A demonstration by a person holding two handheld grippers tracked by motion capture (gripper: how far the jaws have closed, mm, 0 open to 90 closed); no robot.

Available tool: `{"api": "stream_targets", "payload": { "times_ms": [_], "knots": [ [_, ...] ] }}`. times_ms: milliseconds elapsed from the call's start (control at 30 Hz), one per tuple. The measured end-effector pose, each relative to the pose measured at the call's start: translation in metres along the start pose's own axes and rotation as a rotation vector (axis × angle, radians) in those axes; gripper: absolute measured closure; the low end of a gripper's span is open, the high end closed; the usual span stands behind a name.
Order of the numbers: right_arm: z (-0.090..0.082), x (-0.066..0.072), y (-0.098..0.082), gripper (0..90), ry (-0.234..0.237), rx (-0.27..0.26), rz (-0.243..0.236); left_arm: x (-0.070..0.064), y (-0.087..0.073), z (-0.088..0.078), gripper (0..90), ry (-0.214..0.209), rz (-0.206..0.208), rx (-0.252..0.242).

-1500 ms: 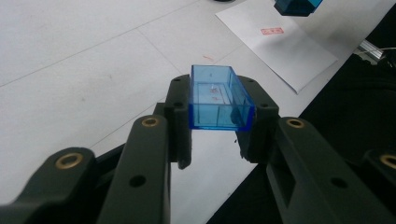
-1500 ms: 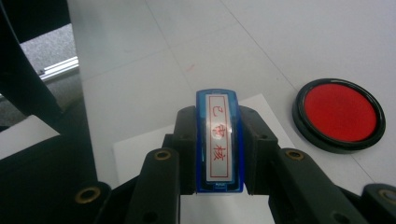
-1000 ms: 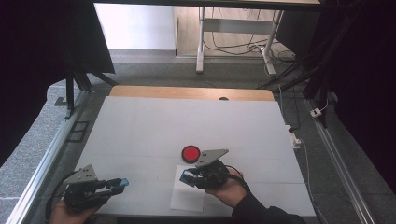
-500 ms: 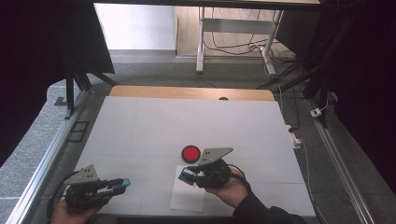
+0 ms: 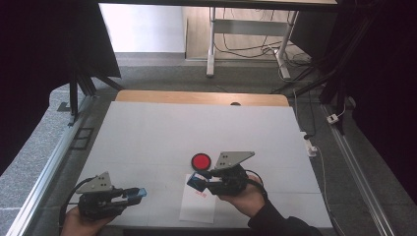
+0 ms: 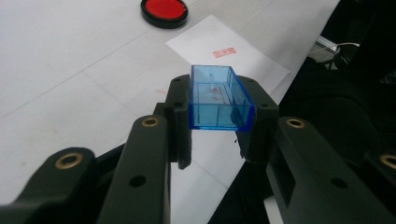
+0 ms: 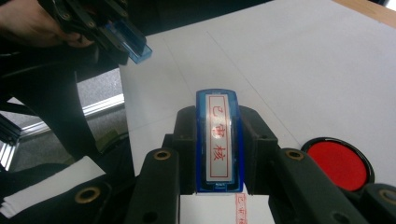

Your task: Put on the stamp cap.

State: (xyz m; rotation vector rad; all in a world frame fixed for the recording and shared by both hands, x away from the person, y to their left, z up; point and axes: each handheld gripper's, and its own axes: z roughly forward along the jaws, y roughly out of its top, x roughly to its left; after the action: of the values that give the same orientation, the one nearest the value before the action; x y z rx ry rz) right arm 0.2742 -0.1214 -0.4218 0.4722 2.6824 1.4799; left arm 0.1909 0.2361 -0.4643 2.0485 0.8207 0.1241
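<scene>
My right gripper (image 5: 200,180) is shut on a blue rectangular stamp (image 7: 218,140) whose white label bears red characters. It hovers just over a white paper sheet (image 5: 199,209), and a red print (image 7: 243,208) shows on the paper right below it. My left gripper (image 6: 218,95) is shut on the stamp's clear blue cap (image 6: 218,98), held above the table's near left part (image 5: 139,192). A round red ink pad (image 5: 201,161) in a black case lies just beyond the right gripper. The print (image 6: 224,52) also faces the left gripper.
A white mat (image 5: 196,132) covers the table, with a wooden strip (image 5: 196,97) along its far edge. Metal rails (image 5: 44,172) run down both sides. Cables (image 5: 314,147) lie by the right edge. A dark sleeve (image 6: 327,107) is near the left gripper.
The right gripper has risen slightly with the stamp, away from the paper. The left gripper has stayed where it was with the cap.
</scene>
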Motion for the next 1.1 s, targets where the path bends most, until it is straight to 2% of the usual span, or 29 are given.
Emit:
{"api": "stream_targets", "payload": {
  "times_ms": [133, 333, 500, 800, 1100],
  "knots": [
    [-0.002, 0.002, 0.004, 71.7, 0.015, -0.019, -0.005, -0.001, 0.008, 0.008, 68.1, -0.037, 0.032, -0.001],
    [-0.004, 0.004, 0.007, 71.6, 0.034, -0.017, -0.011, -0.002, 0.018, 0.020, 68.1, -0.101, 0.074, -0.014],
    [-0.005, 0.005, 0.010, 71.7, 0.053, -0.018, -0.015, -0.002, 0.025, 0.031, 68.2, -0.148, 0.104, 0.002],
    [-0.006, 0.007, 0.013, 71.7, 0.067, -0.025, -0.016, -0.001, 0.038, 0.047, 68.2, -0.227, 0.126, 0.001],
    [-0.008, 0.010, 0.017, 71.7, 0.079, -0.029, -0.032, 0.000, 0.050, 0.061, 68.2, -0.284, 0.155, 0.007]
  ]
}}
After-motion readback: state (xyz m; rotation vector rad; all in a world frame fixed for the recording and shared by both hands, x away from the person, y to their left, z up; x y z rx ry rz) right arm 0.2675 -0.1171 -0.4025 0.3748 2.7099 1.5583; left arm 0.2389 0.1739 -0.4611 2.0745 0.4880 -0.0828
